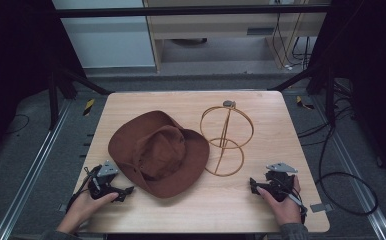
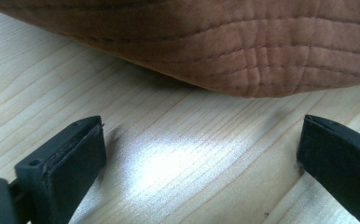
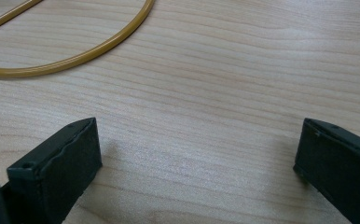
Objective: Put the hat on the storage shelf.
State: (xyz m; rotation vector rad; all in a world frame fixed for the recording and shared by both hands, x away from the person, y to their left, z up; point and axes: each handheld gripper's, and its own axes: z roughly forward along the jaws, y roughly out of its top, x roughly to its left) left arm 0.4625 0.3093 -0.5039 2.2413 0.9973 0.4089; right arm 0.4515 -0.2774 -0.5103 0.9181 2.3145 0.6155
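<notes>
Resting both grippers, left [image 1: 126,190] and right [image 1: 252,185], wide apart and empty, I flank the brown hat [image 1: 158,150] and wire stand [image 1: 226,140], ready to reach either.

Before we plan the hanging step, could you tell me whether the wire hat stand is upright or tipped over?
Upright: the wire hat stand stands on its lower ring on the table, its upper ring raised, beside the brown hat.

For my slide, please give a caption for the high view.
Brown hat beside a wire stand on a wooden table, open grippers waiting.
</notes>
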